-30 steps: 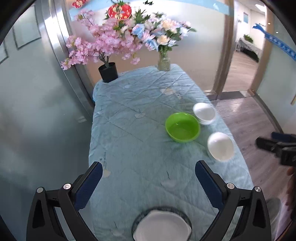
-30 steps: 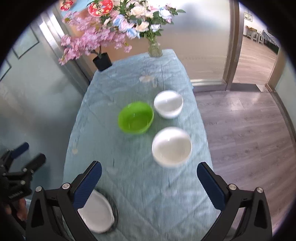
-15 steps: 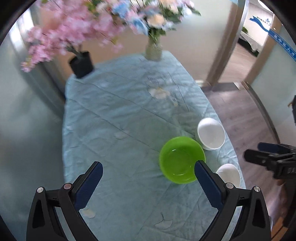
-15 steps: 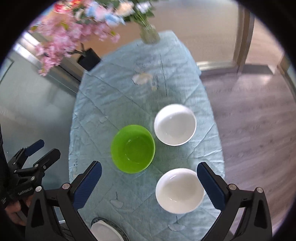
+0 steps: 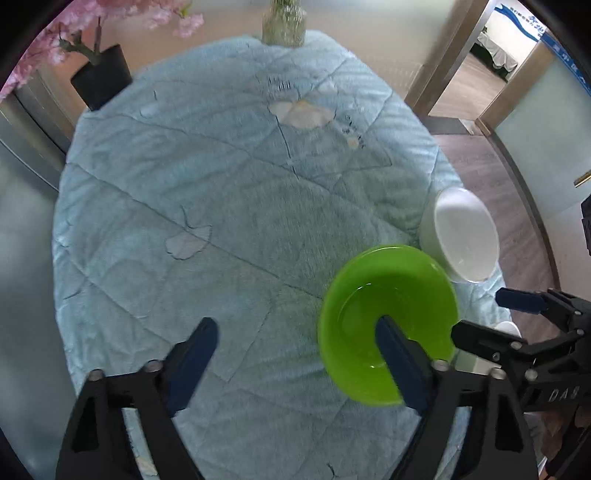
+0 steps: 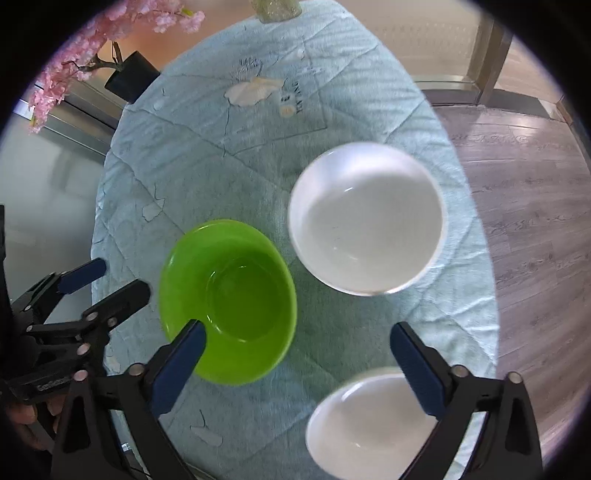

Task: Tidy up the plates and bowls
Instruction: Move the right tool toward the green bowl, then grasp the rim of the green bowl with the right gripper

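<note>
1. Overhead, both your grippers point steeply down at a table point(image 5: 155, 206) under a pale blue quilted cloth. Its right edge drops to wood floor point(image 6: 535, 221); the left edge sits against a grey wall panel.
2. Open room: the left and middle of the cloth lie bare. The dishes crowd the right side.
3. Green bowl point(image 5: 388, 317) stands upright just beside the far white bowl point(image 5: 463, 240), which sits close to the right table edge. The near white bowl point(image 6: 369, 424) also stands near that edge, a little apart from the other two.
4. Your left gripper point(image 5: 295, 343): released, nothing pinched, jaws just closing in. Its right finger overlaps the green bowl's inside in the picture; the left finger is over bare cloth. Contact with the rim cannot be told.
5. Your right gripper point(image 6: 295, 350): spread wide, empty, jaws just easing inward. Its left finger overlaps the green bowl's near rim, its right finger the near white bowl's rim. Cloth shows between them.
6. Writing: the cloth carries a printed leaf motif with small lettering beside it point(image 6: 291, 101), too blurred to read. Each gripper body bears white lettering, not legible.
7. Only the right wrist view shows the near white bowl whole; in the left wrist view just a sliver shows behind your right gripper point(image 5: 480, 317). The left wrist view alone shows a doorway point(image 5: 476, 62).
8. Far end: a black pot point(image 5: 101, 77) with pink blossoms and a glass vase point(image 5: 284, 22).
</note>
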Demonstrator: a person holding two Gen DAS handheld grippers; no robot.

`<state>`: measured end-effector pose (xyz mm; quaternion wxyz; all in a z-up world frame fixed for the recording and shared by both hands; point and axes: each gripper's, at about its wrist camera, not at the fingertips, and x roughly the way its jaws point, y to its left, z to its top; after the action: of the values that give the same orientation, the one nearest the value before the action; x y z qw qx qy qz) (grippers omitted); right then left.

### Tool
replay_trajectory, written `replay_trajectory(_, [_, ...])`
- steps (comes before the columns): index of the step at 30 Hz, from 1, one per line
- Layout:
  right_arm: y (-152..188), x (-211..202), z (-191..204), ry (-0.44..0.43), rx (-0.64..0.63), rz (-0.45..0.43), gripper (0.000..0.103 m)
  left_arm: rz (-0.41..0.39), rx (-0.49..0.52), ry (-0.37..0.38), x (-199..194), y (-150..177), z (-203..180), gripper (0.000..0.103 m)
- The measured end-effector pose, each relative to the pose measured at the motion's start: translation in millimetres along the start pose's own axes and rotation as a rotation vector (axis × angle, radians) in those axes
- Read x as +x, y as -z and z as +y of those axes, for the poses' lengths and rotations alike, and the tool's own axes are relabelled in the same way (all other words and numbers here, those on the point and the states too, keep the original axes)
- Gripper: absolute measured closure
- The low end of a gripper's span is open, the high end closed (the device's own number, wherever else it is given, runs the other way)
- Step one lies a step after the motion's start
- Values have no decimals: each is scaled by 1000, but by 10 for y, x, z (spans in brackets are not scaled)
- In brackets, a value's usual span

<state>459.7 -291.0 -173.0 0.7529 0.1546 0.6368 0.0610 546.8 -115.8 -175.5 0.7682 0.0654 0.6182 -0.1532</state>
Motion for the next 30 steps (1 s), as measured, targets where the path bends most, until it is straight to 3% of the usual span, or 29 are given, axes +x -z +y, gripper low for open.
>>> replay_trajectory(2, [-10, 75, 20, 1, -10, 0, 9, 15, -7, 17, 110, -20, 13, 31])
replay_trajectory(4, [-14, 157, 31, 12, -16, 10, 18, 25, -2, 28, 198, -24, 6, 36])
replay_trajectory(6, [-23, 243, 22, 23, -8, 29, 37, 40, 1, 28, 276, -30, 6, 42])
replay_trajectory(8, [-28, 312, 14, 27, 4, 41, 58, 57, -11, 44, 345, -35, 15, 57])
replay_trajectory(14, [-44, 372, 15, -4, 34, 17, 94, 99, -32, 121, 473, -11, 8, 88])
replay_trajectory(17, [-47, 404, 39, 16, 16, 16, 97, 100, -45, 162, 479, -2, -4, 98])
replay_trajectory(26, [-50, 368, 77, 29, 18, 2, 97, 94, -32, 155, 387, 30, -25, 100])
replay_trajectory(30, [-26, 185, 153, 33, 5, -34, 97, 53, -21, 153, 128, 67, -49, 100])
